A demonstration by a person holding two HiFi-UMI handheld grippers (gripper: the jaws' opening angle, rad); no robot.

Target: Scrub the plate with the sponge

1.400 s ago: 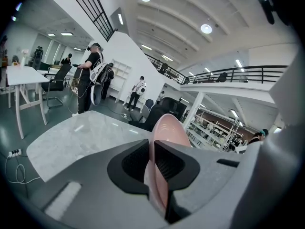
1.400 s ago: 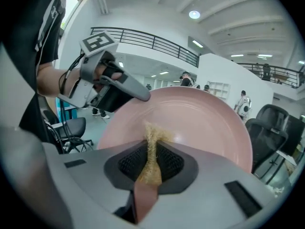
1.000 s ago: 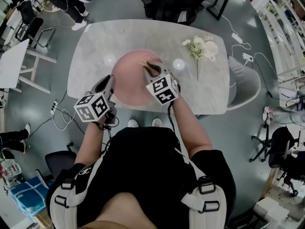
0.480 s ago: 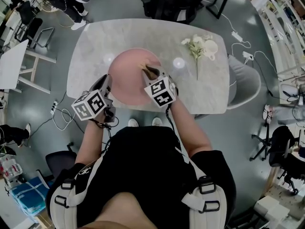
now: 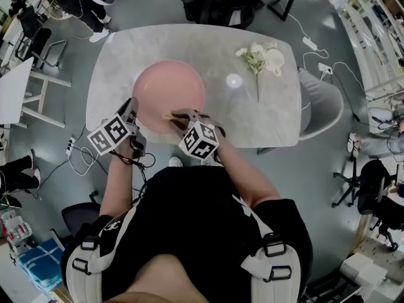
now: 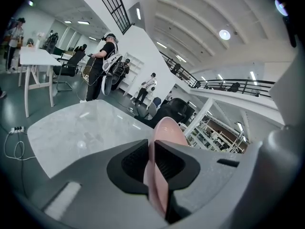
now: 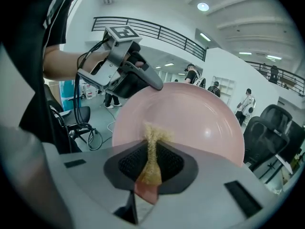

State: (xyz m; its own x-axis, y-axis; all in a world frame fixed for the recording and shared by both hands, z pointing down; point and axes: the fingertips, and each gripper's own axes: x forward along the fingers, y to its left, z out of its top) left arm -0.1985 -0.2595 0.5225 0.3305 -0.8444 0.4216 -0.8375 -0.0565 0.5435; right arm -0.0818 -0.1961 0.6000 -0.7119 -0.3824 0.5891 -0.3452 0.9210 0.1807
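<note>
Left gripper (image 5: pixel 129 110) clenching the plate (image 5: pixel 169 84), the right gripper (image 5: pixel 175 117), grasping the sponge (image 7: pixel 153 147), has scrubbed down to its lower edge.

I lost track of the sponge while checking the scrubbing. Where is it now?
In the right gripper view the sponge is pinched in the right claw, close before the pink plate, whose rim the left claw grips.

Black short-sleeved top (image 5: pixel 189 219) is worn under a pale grey harness vest (image 5: pixel 85 267) with black buckled straps (image 5: pixel 273 246). Left tongs (image 6: pixel 151 162) and right tongs (image 7: pixel 151 165) are built as grey moulded shells with black ribbed pads (image 6: pixel 134 163). Black-and-white marker cubes are fitted: left cube (image 5: pixel 112 133), right cube (image 5: pixel 201 139). Black cable (image 5: pixel 136 163) is looped below the left cube.
</note>
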